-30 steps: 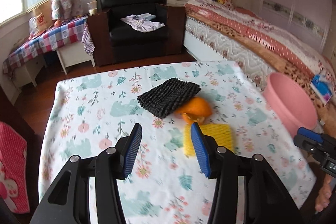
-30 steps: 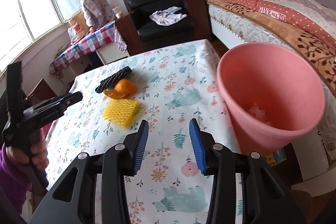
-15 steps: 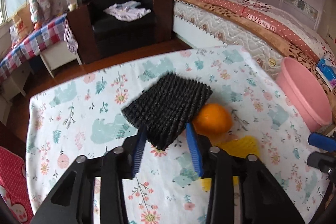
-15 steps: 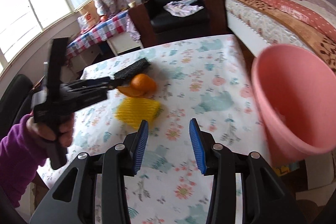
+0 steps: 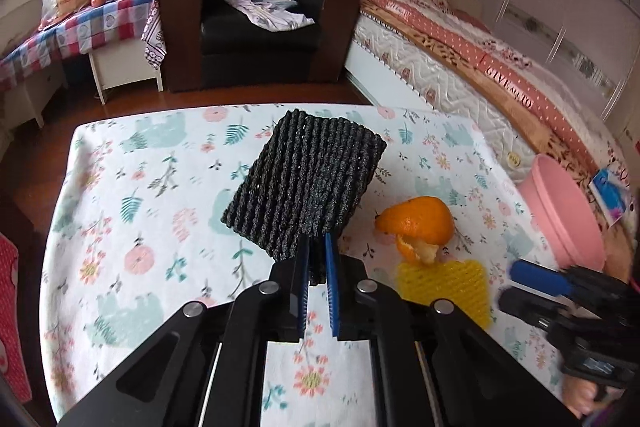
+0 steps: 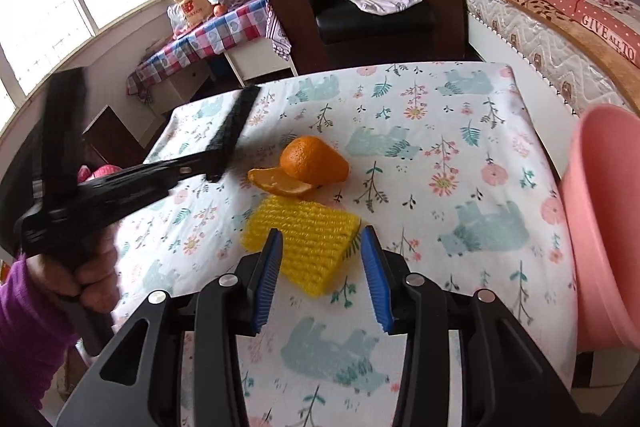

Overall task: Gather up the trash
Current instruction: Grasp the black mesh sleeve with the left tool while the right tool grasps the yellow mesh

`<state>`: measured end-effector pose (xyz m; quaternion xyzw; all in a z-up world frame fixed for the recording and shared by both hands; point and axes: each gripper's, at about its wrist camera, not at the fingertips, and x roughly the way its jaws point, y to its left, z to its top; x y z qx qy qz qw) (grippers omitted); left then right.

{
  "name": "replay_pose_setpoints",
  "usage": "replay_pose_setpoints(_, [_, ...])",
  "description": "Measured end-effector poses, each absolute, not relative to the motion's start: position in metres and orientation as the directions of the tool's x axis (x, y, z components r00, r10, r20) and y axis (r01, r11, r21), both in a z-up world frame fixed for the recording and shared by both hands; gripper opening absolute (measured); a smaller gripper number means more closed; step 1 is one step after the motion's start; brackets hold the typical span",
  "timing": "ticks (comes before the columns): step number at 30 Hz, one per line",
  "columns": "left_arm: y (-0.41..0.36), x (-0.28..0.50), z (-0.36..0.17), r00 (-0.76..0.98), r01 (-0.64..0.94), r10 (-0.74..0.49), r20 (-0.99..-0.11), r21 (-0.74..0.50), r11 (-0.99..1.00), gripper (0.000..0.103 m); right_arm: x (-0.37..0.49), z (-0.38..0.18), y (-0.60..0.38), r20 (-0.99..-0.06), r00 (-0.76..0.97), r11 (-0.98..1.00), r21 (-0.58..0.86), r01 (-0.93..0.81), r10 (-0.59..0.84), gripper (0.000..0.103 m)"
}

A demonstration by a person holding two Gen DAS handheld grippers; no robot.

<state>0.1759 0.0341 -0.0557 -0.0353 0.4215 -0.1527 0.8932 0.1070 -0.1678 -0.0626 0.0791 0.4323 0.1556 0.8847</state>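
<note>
Both tongs are showing over the floral tablecloth (image 6: 460,163). Left gripper (image 5: 317,259) is pinching the near corner of the black foam net (image 5: 308,183) between its 2 blue pads (image 5: 332,287), which are sitting narrow with only the mesh between them; the net is standing up off the cloth, tilting away from the camera. In the right wrist view that same net (image 6: 234,123) is appearing edge-on as a dark strip held above the table, with the person's left hand (image 6: 86,279) in a purple sleeve wrapping the black handle.

Right gripper (image 6: 322,247) is hanging wide apart, holding nothing, its 2 blue pads (image 6: 268,275) straddling the near end of the yellow foam net (image 6: 304,235), which is lying flat on the cloth. Whether the pads are touching the net is hard to tell.

Just beyond the yellow net, the orange peel (image 6: 308,167) is resting on the cloth, 1 domed piece with a curled strip beside it. At the table's right edge the pink bin (image 6: 604,219) is sitting with its opening turned toward the table; from the left wrist view the bin (image 5: 560,211) is showing beyond the orange peel (image 5: 416,223) and the yellow foam net (image 5: 444,287).
</note>
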Motion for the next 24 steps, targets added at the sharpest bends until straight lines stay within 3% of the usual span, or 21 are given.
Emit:
replay_pose_setpoints(14, [0.046, 0.138, -0.044, 0.625, 0.223, -0.301, -0.72, -0.205, 0.953, 0.007, 0.118, -0.079, -0.15, -0.785, 0.56, 0.962, 0.181, -0.203, 0.266, 0.041])
replay_pose_setpoints(21, [0.046, 0.124, -0.043, 0.628, 0.206, -0.302, -0.718, -0.221, 0.953, 0.007, 0.1, -0.075, -0.145, -0.775, 0.556, 0.951, 0.201, -0.234, 0.3, 0.01])
replay_pose_setpoints(24, [0.046, 0.119, -0.041, 0.63, 0.197, -0.3, -0.716, -0.226, 0.954, 0.007, 0.089, -0.068, -0.145, -0.761, 0.566, 0.946, 0.211, -0.244, 0.316, 0.008])
